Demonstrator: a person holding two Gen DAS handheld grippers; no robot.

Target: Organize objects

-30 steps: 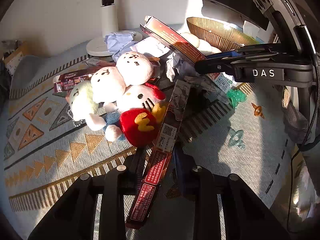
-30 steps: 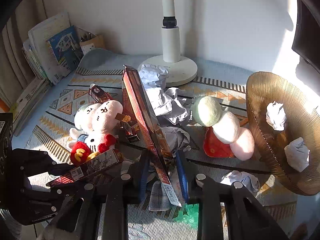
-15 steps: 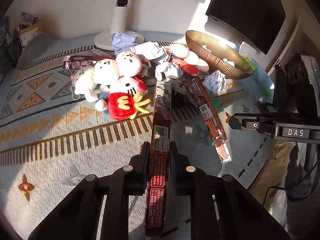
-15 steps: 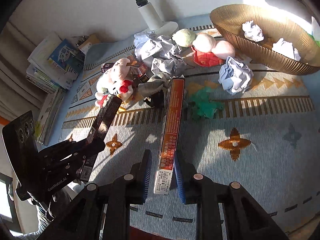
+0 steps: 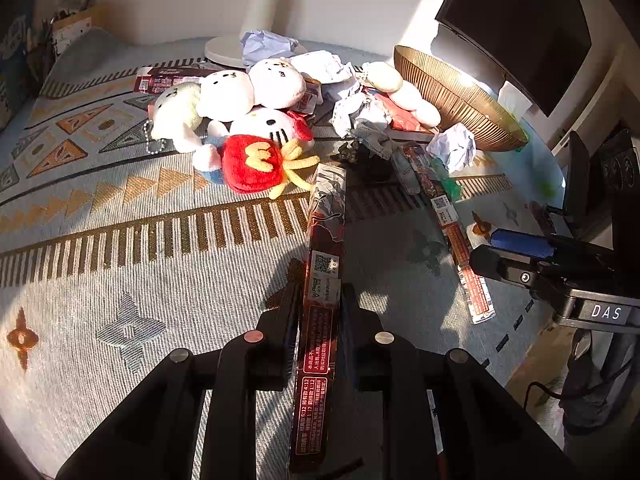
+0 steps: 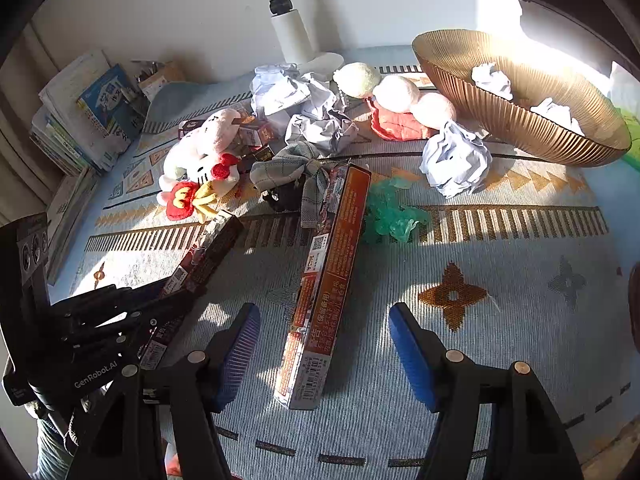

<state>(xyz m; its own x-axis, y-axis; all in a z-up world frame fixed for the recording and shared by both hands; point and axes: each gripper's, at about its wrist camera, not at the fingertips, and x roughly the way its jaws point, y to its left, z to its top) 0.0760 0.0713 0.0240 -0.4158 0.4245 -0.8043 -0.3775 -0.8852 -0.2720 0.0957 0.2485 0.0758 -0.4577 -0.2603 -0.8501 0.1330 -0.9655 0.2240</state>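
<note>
Closest to us, our left gripper [image 5: 319,320] had its jaws around a long, flat, dark red cardboard box [image 5: 322,280] that lay on the pale blue woven rug [image 5: 120,280]. The jaws were just starting to open, and the box sat between them, its far end reaching toward the toys.

Our right gripper [image 6: 324,354] had jaws that were opening wide. A long orange and red cardboard box [image 6: 332,272] lay flat on the rug between them, touched by neither blue pad. We think this box was set down in its place.

So two boxes lay side by side, near each other. That was a small start.

A lot was left. Farther off sat a pile of soft toys: a red plush pouch with a yellow letter [image 5: 256,164] and white round plush dolls [image 5: 248,88]. A crumpled ball of white paper [image 6: 456,160] lay near a ribbed golden bowl [image 6: 520,120], which already held some paper balls. More crumpled paper and a green plastic scrap [image 6: 390,212] lay loose. At the back stood a white lamp pole [image 6: 288,20].
</note>
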